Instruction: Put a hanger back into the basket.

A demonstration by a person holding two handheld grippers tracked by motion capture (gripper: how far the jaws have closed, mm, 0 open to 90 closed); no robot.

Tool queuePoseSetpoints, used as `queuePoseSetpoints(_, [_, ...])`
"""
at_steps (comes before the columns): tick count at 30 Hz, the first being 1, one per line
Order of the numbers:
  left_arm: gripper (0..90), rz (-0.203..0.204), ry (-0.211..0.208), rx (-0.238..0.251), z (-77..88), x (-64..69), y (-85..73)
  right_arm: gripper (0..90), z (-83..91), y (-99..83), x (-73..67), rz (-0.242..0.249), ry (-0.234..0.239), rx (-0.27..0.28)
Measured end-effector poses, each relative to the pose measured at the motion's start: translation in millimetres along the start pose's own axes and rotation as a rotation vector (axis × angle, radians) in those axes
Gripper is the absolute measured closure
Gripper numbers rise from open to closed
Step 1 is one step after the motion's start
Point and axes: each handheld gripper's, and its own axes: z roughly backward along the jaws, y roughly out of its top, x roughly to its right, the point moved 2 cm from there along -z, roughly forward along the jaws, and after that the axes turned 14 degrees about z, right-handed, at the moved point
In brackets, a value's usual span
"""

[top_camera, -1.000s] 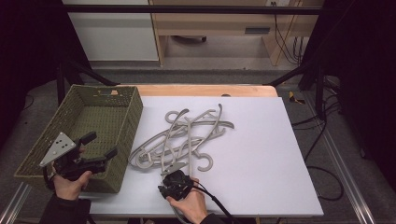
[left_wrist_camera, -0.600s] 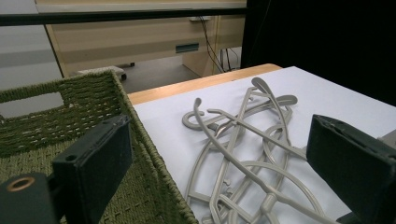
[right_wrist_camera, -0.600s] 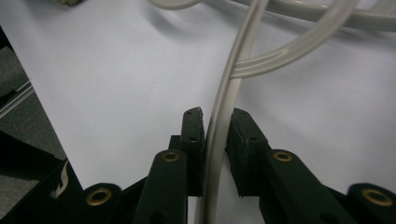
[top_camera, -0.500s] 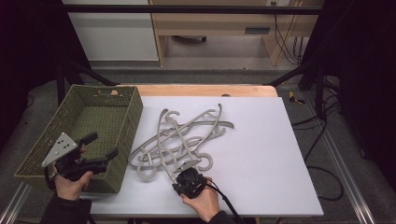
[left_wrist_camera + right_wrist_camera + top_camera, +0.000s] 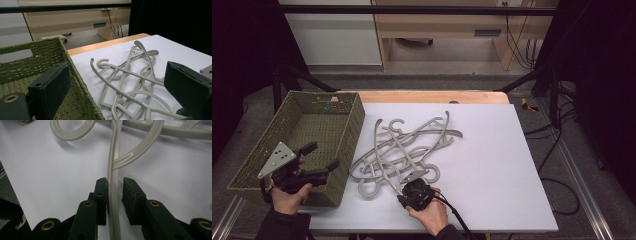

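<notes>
White tabletop [image 5: 492, 165] w/ wood back edge; cabinets behind. Grey hangers [image 5: 407, 147] piled mid-table beside green basket [image 5: 337, 117]. Right gripper [image 5: 114, 185] jaws just reopened slightly, hanger bar between them, touching one pad. Left gripper [image 5: 319, 157] jaws spread over basket rim.

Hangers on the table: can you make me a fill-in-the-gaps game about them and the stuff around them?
1. The grey hangers lie in a tangled pile on the ___ table.
2. The woven basket is ___ in colour.
3. In the high view, the basket stands to the ___ of the hangers.
4. The left gripper, near the basket, has its jaws wide ___.

Missing words: white, green, left, open.
</notes>
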Motion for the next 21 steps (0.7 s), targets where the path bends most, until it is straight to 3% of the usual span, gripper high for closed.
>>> queuePoseSetpoints(5, [6.8,-0.002,-0.001,-0.002,-0.4,0.4,-0.2,80.9,-1.3,2.5,-2.7,0.015,-0.006,-0.016])
queuePoseSetpoints(6, [6.8,-0.002,-0.001,-0.001,-0.2,0.5,-0.1,81.1,-1.4,2.8,-2.2,0.039,-0.009,-0.017])
queuePoseSetpoints(11, [6.8,-0.005,-0.002,-0.002,0.6,0.3,0.3,81.7,0.8,3.2,0.5,0.027,0.002,-0.019])
queuePoseSetpoints(15, [6.8,-0.006,-0.006,0.001,0.6,1.7,0.6,81.9,8.5,3.7,5.8,0.006,0.008,-0.016])
queuePoseSetpoints(21, [6.9,-0.010,-0.011,0.002,0.6,3.4,1.0,82.0,28.8,5.6,18.8,0.033,0.042,0.014])
